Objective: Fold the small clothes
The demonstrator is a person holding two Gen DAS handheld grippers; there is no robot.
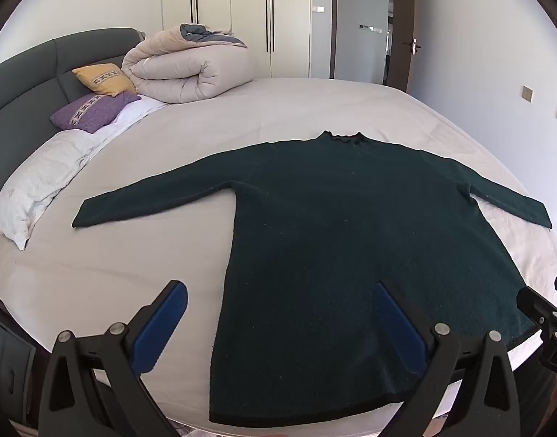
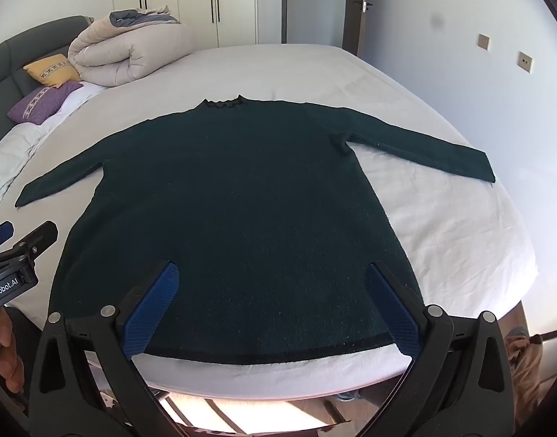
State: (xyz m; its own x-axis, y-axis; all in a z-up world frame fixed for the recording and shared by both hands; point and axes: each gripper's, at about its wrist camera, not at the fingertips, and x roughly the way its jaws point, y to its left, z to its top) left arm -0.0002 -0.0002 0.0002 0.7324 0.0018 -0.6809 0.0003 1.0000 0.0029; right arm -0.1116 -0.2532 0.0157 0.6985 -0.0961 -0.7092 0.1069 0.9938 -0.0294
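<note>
Sweater [image 1: 351, 240] is lying flat and fully spread on the bed [image 1: 314, 109], collar pointing to twelve o'clock, sleeves reaching out at nine and three, so no fold is showing yet. Left gripper [image 1: 283, 322] and right gripper [image 2: 274, 304] are hovering over the hem at six o'clock, jaws spread wide, gripping nothing. Bare sheet is lying open all round; the hem is sitting near the mattress edge.

Both wrist cameras are looking steeply down from the bed's [image 1: 96, 273] near edge, close over the sweater [image 1: 333, 236]; both are sharing it, the left view sitting further left.
</note>
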